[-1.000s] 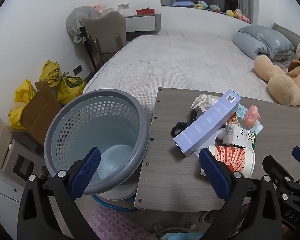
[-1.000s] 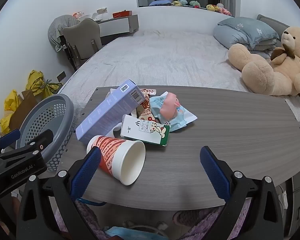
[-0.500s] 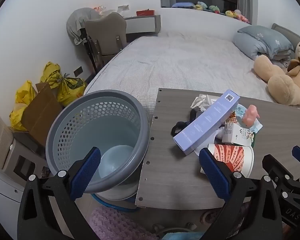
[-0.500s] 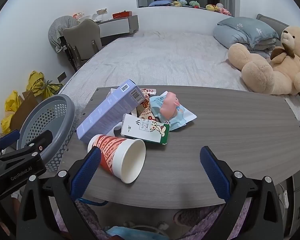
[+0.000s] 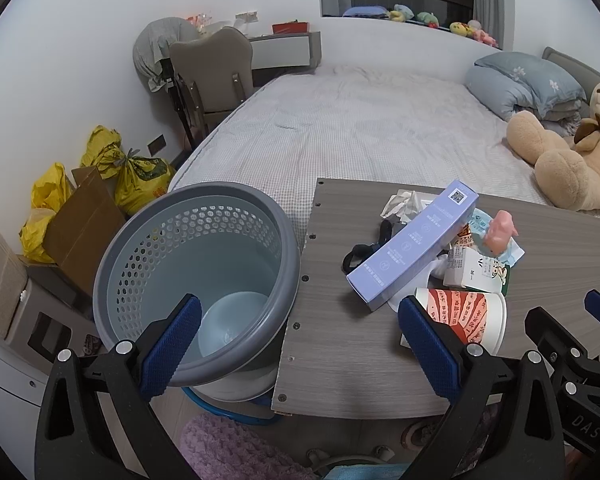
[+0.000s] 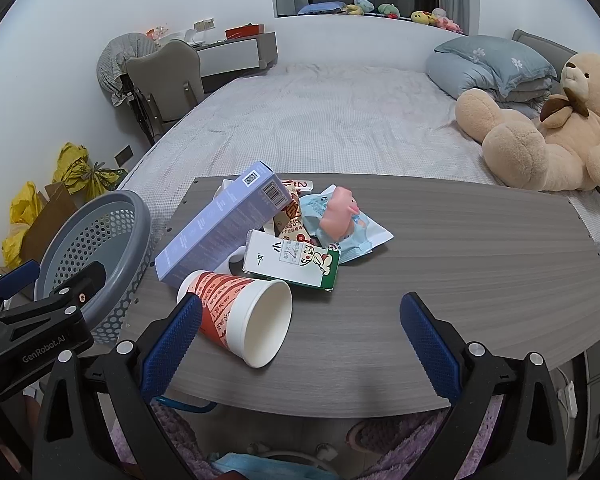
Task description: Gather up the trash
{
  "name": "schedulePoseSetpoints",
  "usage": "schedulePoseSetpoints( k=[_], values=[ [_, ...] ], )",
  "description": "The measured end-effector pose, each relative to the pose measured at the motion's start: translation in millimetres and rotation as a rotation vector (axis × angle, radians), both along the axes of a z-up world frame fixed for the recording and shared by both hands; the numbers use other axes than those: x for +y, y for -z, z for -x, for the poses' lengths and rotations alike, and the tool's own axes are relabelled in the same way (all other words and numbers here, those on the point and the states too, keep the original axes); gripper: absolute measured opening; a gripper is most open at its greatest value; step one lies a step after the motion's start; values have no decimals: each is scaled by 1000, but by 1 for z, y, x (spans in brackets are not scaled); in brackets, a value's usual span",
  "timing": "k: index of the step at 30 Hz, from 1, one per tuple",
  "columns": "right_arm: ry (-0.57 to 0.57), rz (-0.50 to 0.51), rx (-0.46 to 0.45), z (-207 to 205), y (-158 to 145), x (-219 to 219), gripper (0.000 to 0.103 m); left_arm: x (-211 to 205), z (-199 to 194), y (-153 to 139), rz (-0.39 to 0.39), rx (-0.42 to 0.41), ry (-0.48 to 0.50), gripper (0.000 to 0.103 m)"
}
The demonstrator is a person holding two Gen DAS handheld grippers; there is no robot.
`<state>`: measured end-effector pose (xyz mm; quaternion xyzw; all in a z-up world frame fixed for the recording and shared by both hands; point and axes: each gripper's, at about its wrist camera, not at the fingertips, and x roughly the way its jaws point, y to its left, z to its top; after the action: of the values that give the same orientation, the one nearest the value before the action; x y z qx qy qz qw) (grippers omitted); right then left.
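A pile of trash lies on the grey wooden table: a red-and-white paper cup on its side, a white-green milk carton, a long lilac box, a blue wrapper with a pink toy. The grey perforated bin stands at the table's left end, empty. My left gripper is open, over the bin's rim and table edge. My right gripper is open, just in front of the cup. The cup, lilac box, crumpled tissue show in the left wrist view.
A bed lies behind the table with a teddy bear and pillows. A chair, yellow bags and a cardboard box stand left of the bin. A purple rug lies below.
Both grippers have shifted only slightly; the scene sits a little lower in the right view. Nothing was grasped or moved.
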<state>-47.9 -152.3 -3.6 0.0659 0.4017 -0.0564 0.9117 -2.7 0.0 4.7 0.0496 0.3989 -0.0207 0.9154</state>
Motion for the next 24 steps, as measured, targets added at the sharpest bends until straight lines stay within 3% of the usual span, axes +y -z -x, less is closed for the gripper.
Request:
schedulePoseSetpoints(
  k=[24],
  values=[
    [3, -3, -13, 5, -2, 2, 95, -1, 3, -6, -3, -9, 1, 97]
  ],
)
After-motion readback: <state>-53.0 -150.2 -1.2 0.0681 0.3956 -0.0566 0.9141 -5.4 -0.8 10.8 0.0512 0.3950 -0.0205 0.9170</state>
